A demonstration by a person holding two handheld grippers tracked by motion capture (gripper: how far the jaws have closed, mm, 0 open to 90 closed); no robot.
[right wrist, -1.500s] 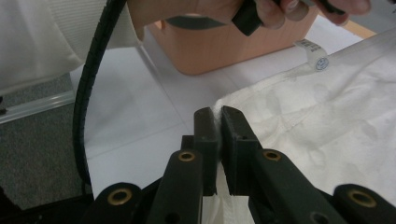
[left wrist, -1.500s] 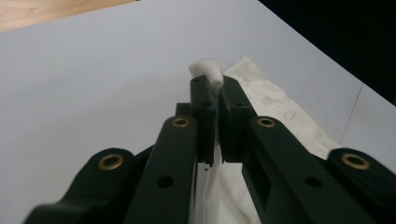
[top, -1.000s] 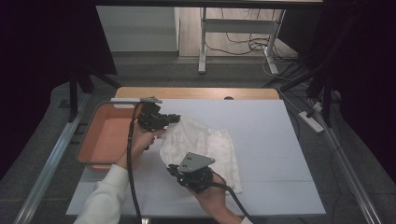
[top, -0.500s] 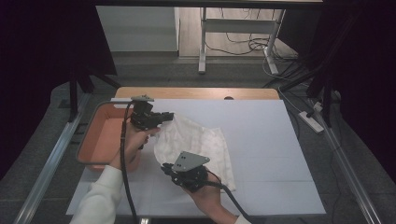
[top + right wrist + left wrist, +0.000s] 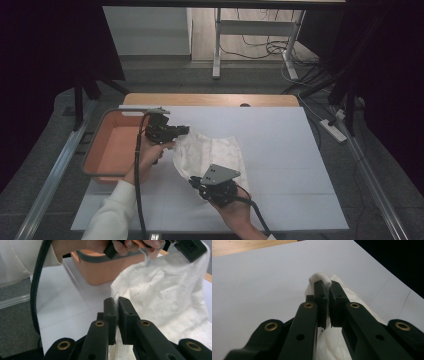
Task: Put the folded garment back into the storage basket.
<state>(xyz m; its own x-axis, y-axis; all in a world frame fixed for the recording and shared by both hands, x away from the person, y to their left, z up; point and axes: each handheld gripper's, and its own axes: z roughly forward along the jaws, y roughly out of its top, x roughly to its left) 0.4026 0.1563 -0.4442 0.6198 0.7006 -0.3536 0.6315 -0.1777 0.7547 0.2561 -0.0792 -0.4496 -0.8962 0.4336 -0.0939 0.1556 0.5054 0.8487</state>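
Note:
A white textured cloth lies crumpled on the white tabletop, partly lifted at its left side. My left gripper is shut on the cloth's upper left corner; in the left gripper view the cloth bulges out between the jaws of this gripper. My right gripper is shut on the cloth's near left edge. In the right gripper view the jaws of this gripper pinch the cloth's hem, and the other hand holds its gripper at the top.
An orange bin with a grey rim sits at the table's left edge, right beside the left hand. A wooden strip runs along the table's far side. Cables and a table leg lie on the floor beyond.
The right gripper has shifted slightly left and nearer with the cloth's edge. The cloth's left side has bunched and drawn in. The left gripper has hardly moved.

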